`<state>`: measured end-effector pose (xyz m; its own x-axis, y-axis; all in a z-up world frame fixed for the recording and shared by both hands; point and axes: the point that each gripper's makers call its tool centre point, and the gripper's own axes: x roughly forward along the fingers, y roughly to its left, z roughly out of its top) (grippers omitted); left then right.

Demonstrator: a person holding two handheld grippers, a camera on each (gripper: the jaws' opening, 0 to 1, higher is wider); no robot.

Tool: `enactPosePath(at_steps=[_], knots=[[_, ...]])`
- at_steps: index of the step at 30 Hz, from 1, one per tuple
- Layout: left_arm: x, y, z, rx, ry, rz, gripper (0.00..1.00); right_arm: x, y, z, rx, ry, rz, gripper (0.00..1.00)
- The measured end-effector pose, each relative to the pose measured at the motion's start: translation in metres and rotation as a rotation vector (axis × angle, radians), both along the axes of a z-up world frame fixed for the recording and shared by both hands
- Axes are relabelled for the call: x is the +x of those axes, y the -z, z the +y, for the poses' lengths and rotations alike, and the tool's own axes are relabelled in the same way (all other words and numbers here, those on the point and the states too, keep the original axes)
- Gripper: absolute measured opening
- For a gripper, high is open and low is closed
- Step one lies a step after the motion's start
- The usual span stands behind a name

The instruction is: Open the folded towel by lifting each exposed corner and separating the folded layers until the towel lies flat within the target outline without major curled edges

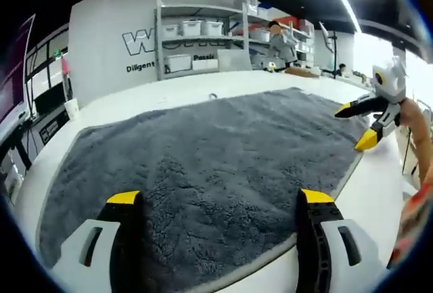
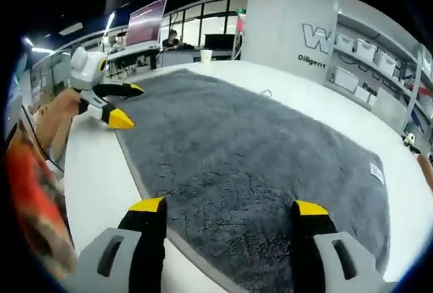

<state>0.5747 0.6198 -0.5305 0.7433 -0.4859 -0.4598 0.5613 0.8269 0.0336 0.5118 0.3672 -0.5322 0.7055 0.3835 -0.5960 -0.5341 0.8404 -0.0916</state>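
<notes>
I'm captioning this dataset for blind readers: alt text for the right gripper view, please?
A grey towel lies spread open on a white table, the right gripper open over its near edge. The left gripper, also open, sits at the towel's far-left corner.

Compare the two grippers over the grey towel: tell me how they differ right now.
The left gripper has both yellow-tipped jaws spread over the fluffy grey towel near its long edge; the right gripper straddles that edge, one jaw over the white table, one over towel. In the other's view each sits near a corner. Both are open, holding nothing.
</notes>
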Motion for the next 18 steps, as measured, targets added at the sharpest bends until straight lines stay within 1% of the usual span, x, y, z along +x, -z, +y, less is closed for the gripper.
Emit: enactPosePath(at_steps=[2, 4, 5, 6, 7, 8, 9, 10, 11, 13, 14, 16, 17, 18], knots=[[-0.001, -0.002, 0.000, 0.008, 0.016, -0.012, 0.91, 0.001, -0.003, -0.006, -0.016, 0.022, -0.011, 0.79], [-0.002, -0.005, 0.002, 0.015, 0.022, -0.017, 0.91, 0.000, -0.009, -0.014, -0.015, 0.043, -0.031, 0.78], [-0.003, -0.006, 0.003, 0.016, 0.022, -0.018, 0.91, 0.002, -0.013, -0.017, 0.003, 0.066, -0.049, 0.76], [-0.003, -0.008, 0.006, 0.012, 0.019, -0.021, 0.92, 0.003, -0.021, -0.025, 0.042, 0.102, -0.075, 0.76], [-0.003, -0.010, 0.008, 0.000, 0.016, -0.024, 0.92, 0.003, -0.024, -0.030, 0.062, 0.122, -0.086, 0.76], [-0.002, -0.013, 0.011, -0.022, 0.010, -0.029, 0.92, 0.003, -0.029, -0.043, 0.090, 0.159, -0.100, 0.77], [-0.002, -0.016, 0.014, -0.042, 0.002, -0.033, 0.92, 0.001, -0.030, -0.053, 0.092, 0.180, -0.102, 0.78], [-0.002, -0.019, 0.018, -0.059, -0.007, -0.036, 0.92, 0.000, -0.030, -0.056, 0.086, 0.178, -0.099, 0.79], [-0.001, -0.020, 0.020, -0.062, -0.010, -0.038, 0.92, -0.002, -0.028, -0.066, 0.070, 0.189, -0.090, 0.82], [0.001, -0.026, 0.032, -0.077, -0.036, -0.049, 0.92, -0.009, -0.019, -0.094, 0.008, 0.227, -0.045, 0.87], [0.003, -0.029, 0.039, -0.082, -0.054, -0.058, 0.92, -0.010, -0.017, -0.103, -0.002, 0.240, -0.037, 0.89], [0.004, -0.033, 0.050, -0.091, -0.071, -0.070, 0.92, -0.010, -0.014, -0.118, -0.008, 0.268, -0.027, 0.89], [0.005, -0.034, 0.053, -0.096, -0.076, -0.071, 0.92, -0.011, -0.014, -0.121, -0.008, 0.272, -0.025, 0.88], [0.005, -0.036, 0.059, -0.118, -0.086, -0.067, 0.92, -0.012, -0.013, -0.126, 0.005, 0.277, -0.021, 0.88]])
